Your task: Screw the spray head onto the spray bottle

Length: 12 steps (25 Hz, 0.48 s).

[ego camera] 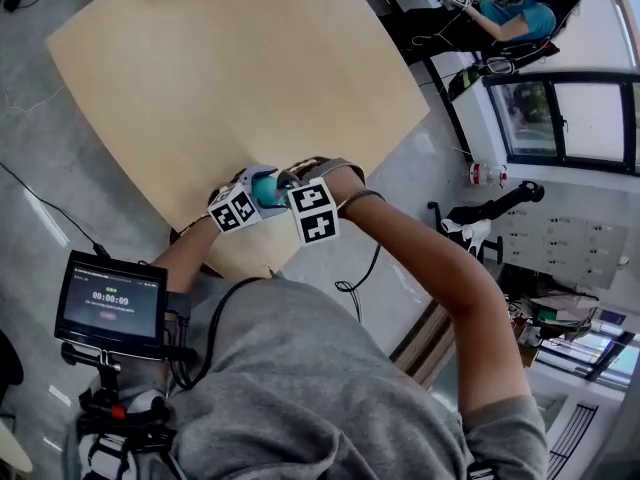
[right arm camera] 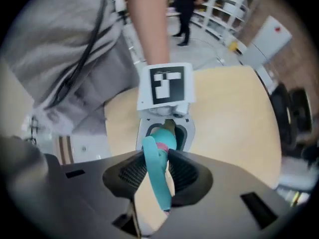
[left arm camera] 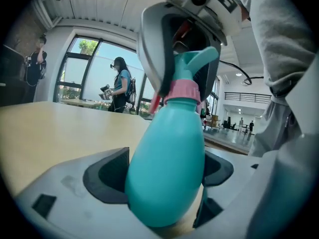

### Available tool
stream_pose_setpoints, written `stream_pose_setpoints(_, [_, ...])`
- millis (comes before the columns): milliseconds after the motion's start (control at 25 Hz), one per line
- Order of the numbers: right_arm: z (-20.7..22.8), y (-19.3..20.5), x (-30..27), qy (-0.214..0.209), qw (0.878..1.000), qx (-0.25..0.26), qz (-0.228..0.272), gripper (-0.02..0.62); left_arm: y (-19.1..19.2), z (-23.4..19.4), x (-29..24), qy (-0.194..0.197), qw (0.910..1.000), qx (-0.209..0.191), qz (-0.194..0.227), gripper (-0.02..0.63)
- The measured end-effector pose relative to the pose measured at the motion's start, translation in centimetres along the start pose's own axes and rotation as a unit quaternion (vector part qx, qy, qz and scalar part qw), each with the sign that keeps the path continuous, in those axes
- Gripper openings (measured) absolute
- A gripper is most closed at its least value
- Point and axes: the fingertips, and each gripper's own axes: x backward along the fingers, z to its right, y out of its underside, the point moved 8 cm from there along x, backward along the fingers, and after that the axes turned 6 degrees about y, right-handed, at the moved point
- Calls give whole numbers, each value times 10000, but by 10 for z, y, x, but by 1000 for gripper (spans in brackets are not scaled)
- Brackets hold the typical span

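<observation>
The left hand-held gripper (left arm camera: 162, 176) is closed on the fat belly of the teal spray bottle (left arm camera: 167, 148). Its two jaws press the bottle from both sides. The right hand-held gripper (right arm camera: 157, 171) is closed on the spray head (right arm camera: 155, 168), just above the left one and facing it.

The spray head sits on top of the bottle's neck. Its pink ring (left arm camera: 182, 90) meets the bottle's shoulder and I see no gap. So the head is on. Is the ring turned all the way tight? I cannot tell. This could be a turn partway through, or the last tight one.

The screw part is hidden under the pink ring. In the left gripper view the right hand-held gripper covers much of the spray head. In the head view the marker cubes (ego camera: 313, 210) hide nearly all of the bottle, so only a bit of teal shows between them.

The worktop (ego camera: 250, 78) lies under both hand-held grippers, by its near edge. I cannot tell if the bottle rests on it.
</observation>
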Motion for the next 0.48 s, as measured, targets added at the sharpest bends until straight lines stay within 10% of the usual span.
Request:
stream_pose_setpoints(80, [2, 11, -1, -203, 9780, -2072, 147, 129, -2, 6, -1, -331, 9994, 85, 85, 383])
stream_pose_setpoints(200, [-1, 23, 3, -137, 8396, -5407, 502, 129, -4, 16, -3, -1104, 9936, 195, 143, 383])
stream_pose_setpoints(280, [-8, 20, 7, 249, 7660, -6388, 673, 130, -5, 22, -4, -1603, 9869, 164, 66, 383])
stream_pose_setpoints(480, [-26, 17, 4, 751, 7275, -6773, 800, 132, -3, 32, -8, -1755, 9845, 1, -24, 383])
